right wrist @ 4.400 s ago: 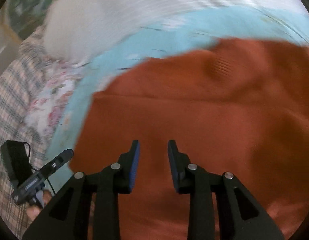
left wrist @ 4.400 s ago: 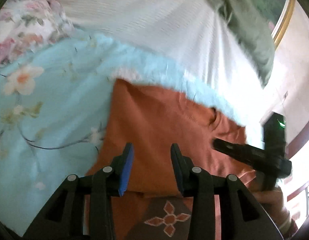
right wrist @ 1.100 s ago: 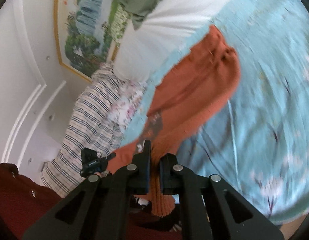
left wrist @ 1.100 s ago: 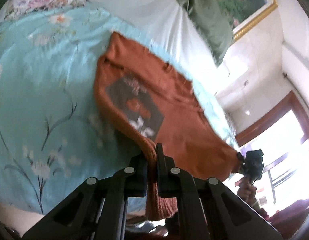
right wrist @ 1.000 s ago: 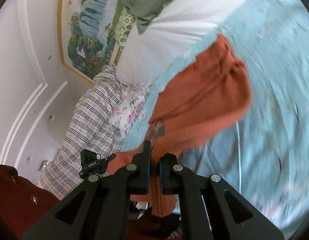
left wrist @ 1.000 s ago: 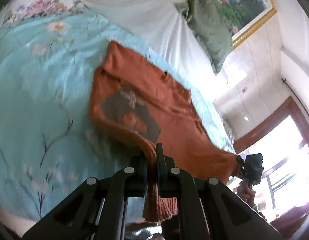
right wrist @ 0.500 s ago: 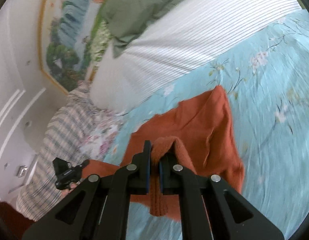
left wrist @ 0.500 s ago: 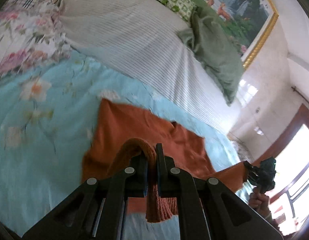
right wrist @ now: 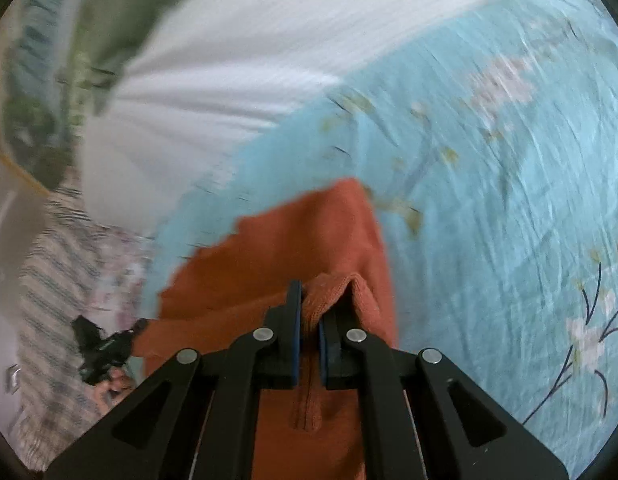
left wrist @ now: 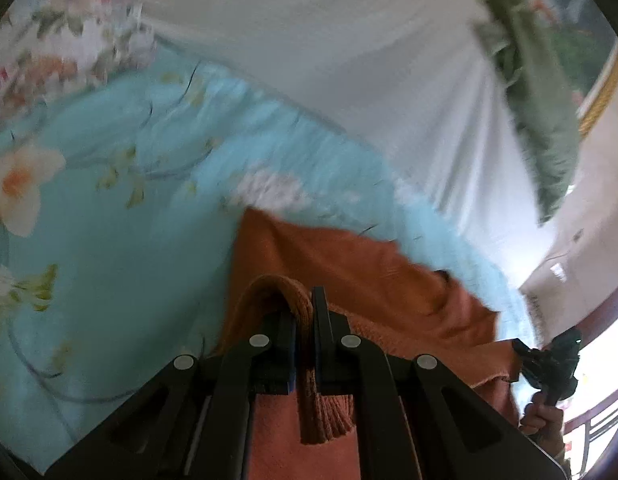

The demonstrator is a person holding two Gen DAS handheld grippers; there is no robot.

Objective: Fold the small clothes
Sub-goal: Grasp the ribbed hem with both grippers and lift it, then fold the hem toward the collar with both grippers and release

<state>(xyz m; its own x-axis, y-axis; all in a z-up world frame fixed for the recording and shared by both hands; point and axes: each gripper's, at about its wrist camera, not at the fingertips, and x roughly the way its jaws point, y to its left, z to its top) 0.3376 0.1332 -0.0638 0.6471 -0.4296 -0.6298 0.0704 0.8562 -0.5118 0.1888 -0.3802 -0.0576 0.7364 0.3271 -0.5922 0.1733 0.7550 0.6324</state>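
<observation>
A rust-orange knit garment [left wrist: 373, 276] lies on the light blue floral bedspread [left wrist: 109, 240]. My left gripper [left wrist: 305, 312] is shut on the garment's ribbed edge, which bunches up between the fingers and hangs down behind them. My right gripper [right wrist: 309, 304] is shut on another edge of the same garment [right wrist: 309, 240]. Both hold their edges low over the part lying on the bed. The right gripper also shows in the left wrist view [left wrist: 549, 364], the left one in the right wrist view [right wrist: 105, 344].
A white striped cover [left wrist: 349, 60] lies beyond the bedspread, with a green pillow [left wrist: 541, 120] and a framed painting [left wrist: 601, 80] behind. A floral cloth [left wrist: 61, 40] lies at the far left, a plaid cloth [right wrist: 49, 300] beside it.
Both grippers have carried the held edges forward and down over the garment, toward its far end. The views now sit lower and closer to the bed. Both stay shut.
</observation>
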